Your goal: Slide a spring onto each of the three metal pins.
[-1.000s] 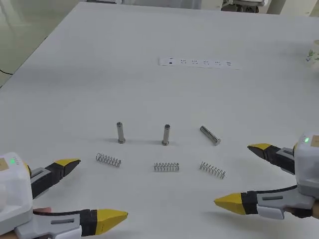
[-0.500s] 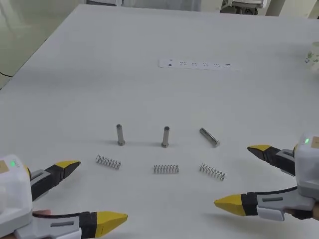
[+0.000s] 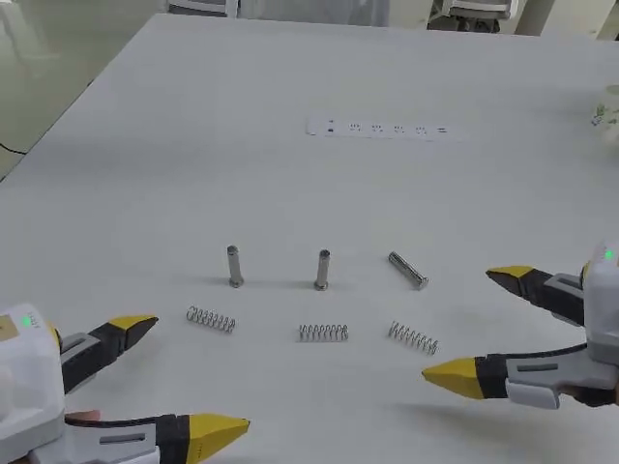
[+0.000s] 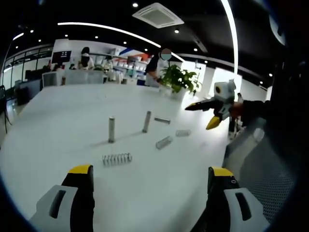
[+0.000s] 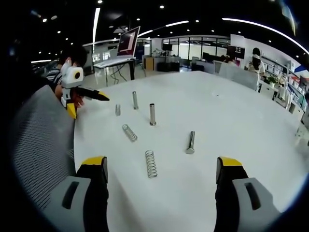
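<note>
Markings on the power strip were too small to read. Nearer than it on the white table, the left pin and middle pin stood upright, the right pin lay flat, and three springs lay loose just nearer. The left gripper and right gripper hovered, jaws spread, empty. Light strips lined the open office's ceiling.

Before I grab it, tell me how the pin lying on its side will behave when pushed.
The lying pin is a round metal cylinder on a smooth table, so it would probably roll. Its wider head should curve that roll.
</note>
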